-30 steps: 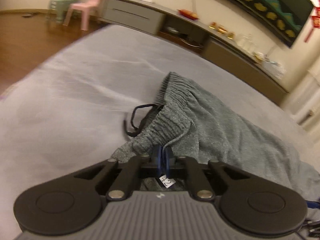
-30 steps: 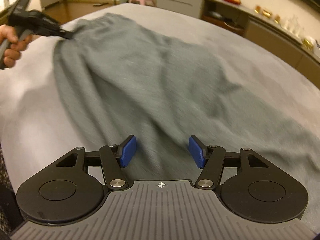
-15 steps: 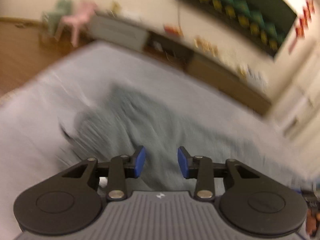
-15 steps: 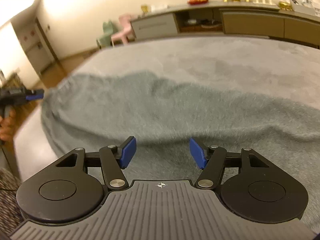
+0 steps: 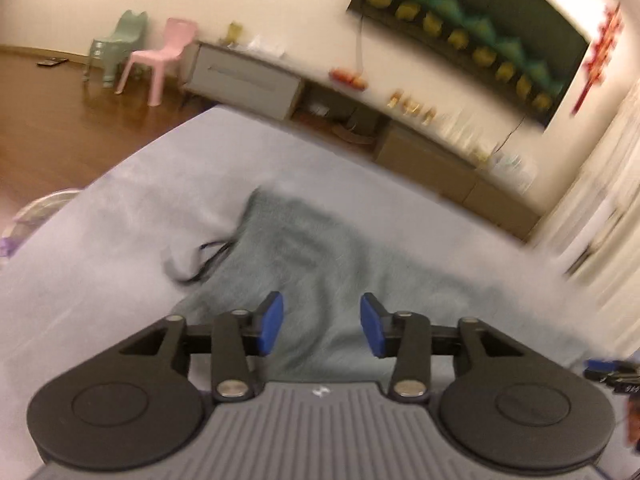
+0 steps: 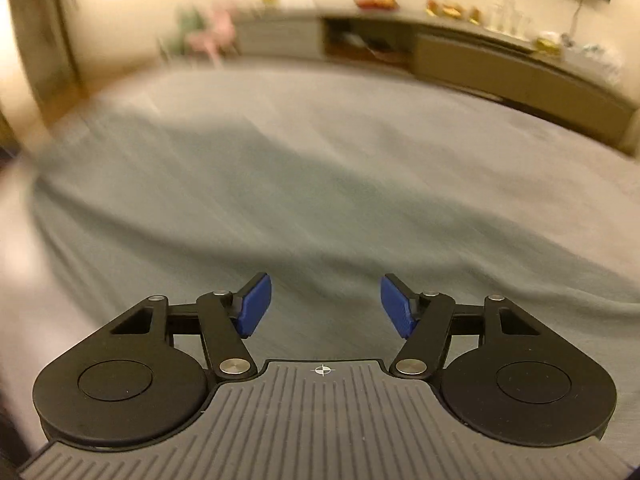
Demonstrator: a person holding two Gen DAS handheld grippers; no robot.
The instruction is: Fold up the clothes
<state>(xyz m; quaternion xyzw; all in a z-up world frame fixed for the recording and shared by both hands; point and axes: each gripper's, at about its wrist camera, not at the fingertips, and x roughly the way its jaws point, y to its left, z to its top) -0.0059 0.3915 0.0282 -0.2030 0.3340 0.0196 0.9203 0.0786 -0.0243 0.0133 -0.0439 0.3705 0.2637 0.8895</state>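
Observation:
Grey knit trousers lie spread on the light grey bed cover, with the elastic waistband at the far left and a dark drawstring trailing off it. My left gripper hovers open just above the waist end, nothing between its blue pads. In the right wrist view the same trousers stretch across the blurred frame. My right gripper is open above the cloth and holds nothing.
A long low cabinet with small items runs along the far wall beyond the bed. A pink chair and a green chair stand on the wooden floor at the far left. The other gripper's tip shows at the right edge.
My left gripper let go of the waistband, opened and lifted back from the trousers. My right gripper stayed open and swung upward, so the far wall came into view.

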